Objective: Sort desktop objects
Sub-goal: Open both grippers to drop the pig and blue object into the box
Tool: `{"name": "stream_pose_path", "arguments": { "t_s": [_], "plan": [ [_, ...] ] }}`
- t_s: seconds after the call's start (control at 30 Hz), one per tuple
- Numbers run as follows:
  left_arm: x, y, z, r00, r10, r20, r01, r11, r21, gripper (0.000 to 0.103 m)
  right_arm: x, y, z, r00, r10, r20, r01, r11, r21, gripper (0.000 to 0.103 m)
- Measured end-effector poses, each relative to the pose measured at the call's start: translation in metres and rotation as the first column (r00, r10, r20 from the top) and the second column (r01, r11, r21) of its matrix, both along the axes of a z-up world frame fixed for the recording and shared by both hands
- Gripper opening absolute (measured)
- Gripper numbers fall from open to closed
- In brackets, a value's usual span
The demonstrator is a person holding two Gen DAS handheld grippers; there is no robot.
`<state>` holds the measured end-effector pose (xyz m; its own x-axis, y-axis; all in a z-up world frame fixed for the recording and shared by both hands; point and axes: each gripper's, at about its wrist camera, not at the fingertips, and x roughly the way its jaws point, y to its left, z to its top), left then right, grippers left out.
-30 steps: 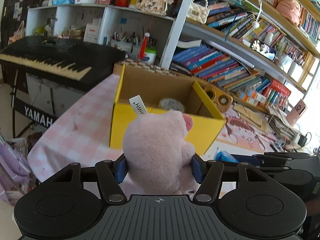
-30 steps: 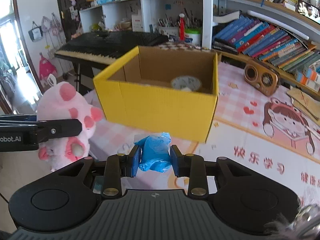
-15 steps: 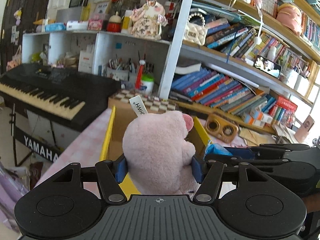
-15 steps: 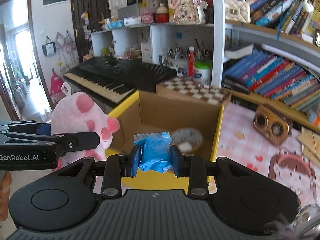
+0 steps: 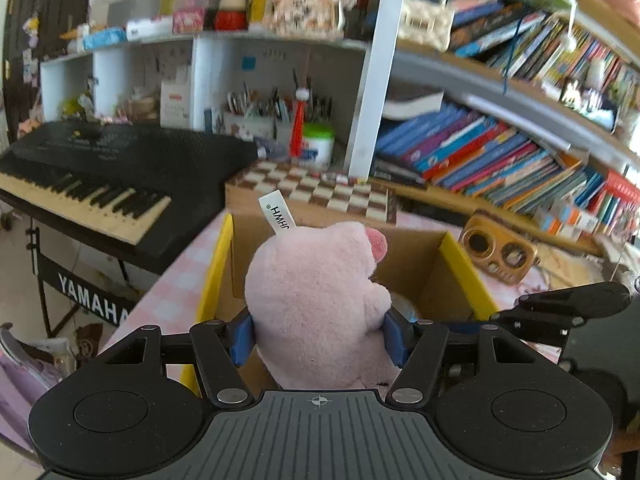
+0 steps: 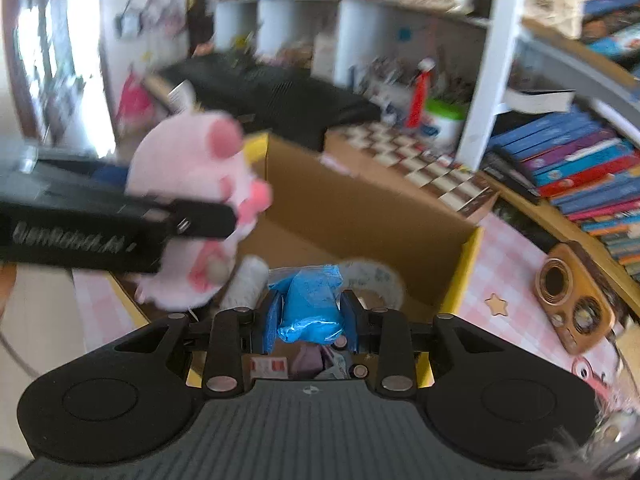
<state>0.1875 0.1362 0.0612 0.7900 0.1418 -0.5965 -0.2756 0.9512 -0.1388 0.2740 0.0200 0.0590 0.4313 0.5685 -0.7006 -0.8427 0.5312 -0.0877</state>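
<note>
My left gripper (image 5: pixel 320 336) is shut on a pink plush pig (image 5: pixel 316 304) and holds it over the open yellow cardboard box (image 5: pixel 214 268). My right gripper (image 6: pixel 310 320) is shut on a blue plastic packet (image 6: pixel 310 306) and holds it over the same box (image 6: pixel 466 268). In the right wrist view the plush pig (image 6: pixel 192 184) and the left gripper's arm (image 6: pixel 100 224) hang over the box's left side. A grey-white furry item (image 6: pixel 376 280) and small packets (image 6: pixel 312 360) lie inside the box.
A checkered chessboard box (image 5: pixel 316 192) stands behind the yellow box. A black Yamaha keyboard (image 5: pixel 100 176) is at the left. A wooden radio (image 5: pixel 496 252) lies on the pink tablecloth (image 6: pixel 508 280) at the right. Bookshelves (image 5: pixel 500 160) line the back.
Both grippers have moved forward and now sit over the box's opening, still holding the plush pig and the blue packet. The box's inside now shows beneath them.
</note>
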Motion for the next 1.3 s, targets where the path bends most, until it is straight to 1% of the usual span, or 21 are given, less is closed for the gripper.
{"name": "stream_pose_path", "arguments": {
  "t_s": [0.07, 0.17, 0.33, 0.43, 0.57, 0.7, 0.73, 0.77, 0.87, 0.93, 1.07, 1.2, 1.3],
  "plan": [
    [0.014, 0.006, -0.007, 0.999, -0.008, -0.042, 0.007, 1.000, -0.019, 0.062, 0.005, 0.008, -0.008, 1.000, 0.030, 0.006, -0.030, 0.998, -0.046, 0.030],
    [0.034, 0.013, -0.016, 0.993, -0.026, -0.112, 0.022, 0.999, -0.042, 0.062, 0.014, 0.019, -0.017, 0.997, 0.074, -0.021, -0.076, 0.992, -0.102, 0.030],
    [0.057, 0.014, -0.023, 0.980, -0.052, -0.194, 0.043, 0.998, -0.048, 0.064, 0.021, 0.034, -0.027, 0.990, 0.138, -0.040, -0.143, 0.973, -0.180, 0.030],
    [0.067, 0.009, -0.026, 0.970, -0.067, -0.232, 0.061, 0.998, -0.035, 0.067, 0.024, 0.038, -0.031, 0.987, 0.150, -0.052, -0.157, 0.966, -0.206, 0.030],
    [0.073, 0.006, -0.035, 0.959, -0.074, -0.275, 0.065, 0.997, -0.042, 0.070, 0.026, 0.038, -0.034, 0.987, 0.146, -0.064, -0.156, 0.965, -0.211, 0.030],
    [0.070, 0.004, -0.038, 0.958, -0.075, -0.275, 0.067, 0.997, -0.037, 0.073, 0.024, 0.035, -0.032, 0.990, 0.131, -0.055, -0.140, 0.969, -0.202, 0.032],
    [0.068, 0.003, -0.037, 0.960, -0.073, -0.269, 0.066, 0.997, -0.035, 0.074, 0.023, 0.033, -0.031, 0.991, 0.125, -0.045, -0.131, 0.972, -0.196, 0.033],
    [0.067, 0.003, -0.035, 0.964, -0.073, -0.256, 0.066, 0.997, -0.034, 0.075, 0.022, 0.030, -0.029, 0.993, 0.113, -0.035, -0.118, 0.976, -0.183, 0.037],
    [0.055, 0.001, -0.024, 0.980, -0.073, -0.187, 0.071, 0.997, -0.017, 0.082, 0.018, 0.018, -0.021, 0.997, 0.074, -0.017, -0.075, 0.988, -0.133, 0.041],
    [0.046, -0.004, -0.015, 0.987, -0.082, -0.140, 0.082, 0.997, -0.001, 0.082, 0.013, 0.009, -0.014, 0.999, 0.047, 0.001, -0.047, 0.995, -0.092, 0.043],
    [0.029, -0.018, 0.005, 0.993, -0.102, -0.060, 0.105, 0.994, 0.040, 0.084, -0.004, -0.013, 0.002, 0.999, -0.019, 0.038, 0.020, 1.000, -0.023, 0.044],
    [0.006, -0.035, 0.021, 0.992, -0.125, 0.023, 0.123, 0.991, 0.058, 0.090, -0.024, -0.042, 0.018, 0.990, -0.123, 0.076, 0.119, 0.992, 0.046, 0.046],
    [-0.014, -0.049, 0.029, 0.986, -0.145, 0.077, 0.139, 0.987, 0.076, 0.092, -0.043, -0.067, 0.027, 0.972, -0.220, 0.087, 0.212, 0.972, 0.097, 0.047]
  ]
}}
